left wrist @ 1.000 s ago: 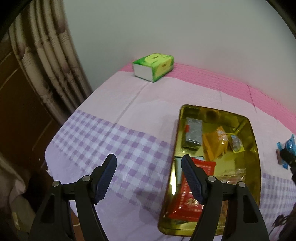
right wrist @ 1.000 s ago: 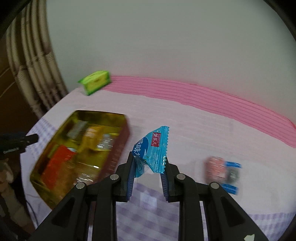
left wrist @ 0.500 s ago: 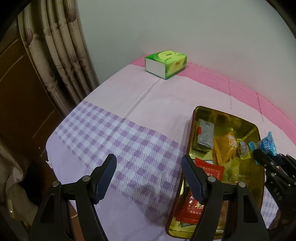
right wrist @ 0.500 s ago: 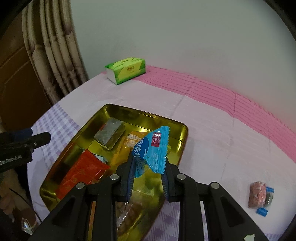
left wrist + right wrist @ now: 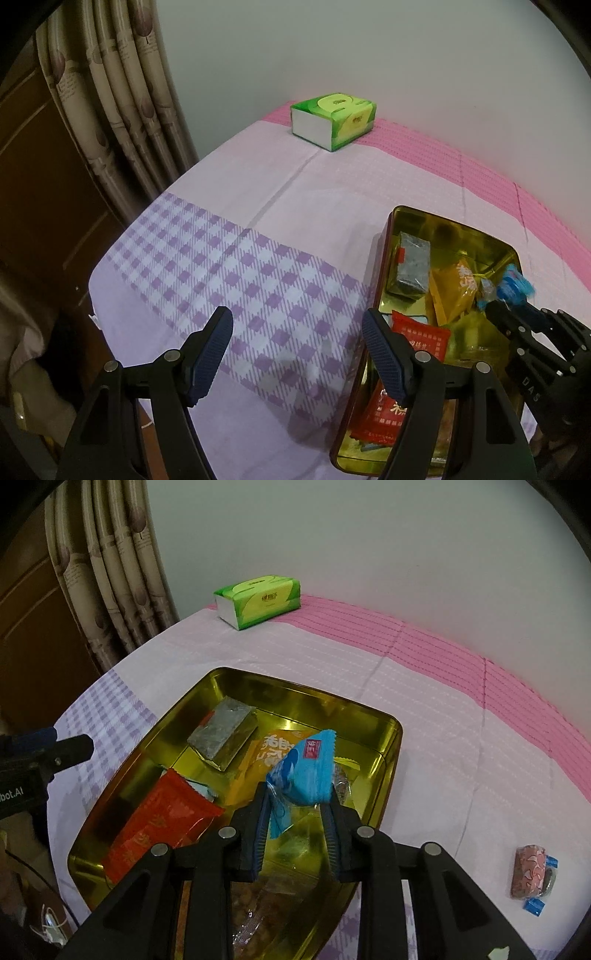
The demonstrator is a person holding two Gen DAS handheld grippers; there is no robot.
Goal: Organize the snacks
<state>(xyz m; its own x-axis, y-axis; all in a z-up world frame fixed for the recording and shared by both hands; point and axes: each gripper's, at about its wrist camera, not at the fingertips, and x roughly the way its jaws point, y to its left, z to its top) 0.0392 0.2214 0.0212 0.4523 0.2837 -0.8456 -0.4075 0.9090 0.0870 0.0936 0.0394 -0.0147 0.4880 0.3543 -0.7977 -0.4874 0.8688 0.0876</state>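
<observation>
A gold tin tray (image 5: 303, 691) (image 5: 424, 215) sits on the pink and purple cloth and holds a grey block (image 5: 221, 734), an orange packet (image 5: 266, 757), a red packet (image 5: 159, 823) and other snacks. My right gripper (image 5: 295, 812) is shut on a blue snack packet (image 5: 310, 771) and holds it just above the tray's right half; it also shows in the left wrist view (image 5: 513, 288). My left gripper (image 5: 295, 350) is open and empty over the checked cloth, left of the tray. A pink wrapped snack (image 5: 528, 871) lies on the cloth to the right.
A green tissue box (image 5: 332, 120) (image 5: 258, 600) stands at the back near the wall. A curtain (image 5: 122, 92) hangs at the left past the table's edge. The white wall runs behind the pink stripe.
My right gripper carried the blue packet left from the bare cloth to over the tray, then lower toward it. My left gripper drew back a little and stayed open.
</observation>
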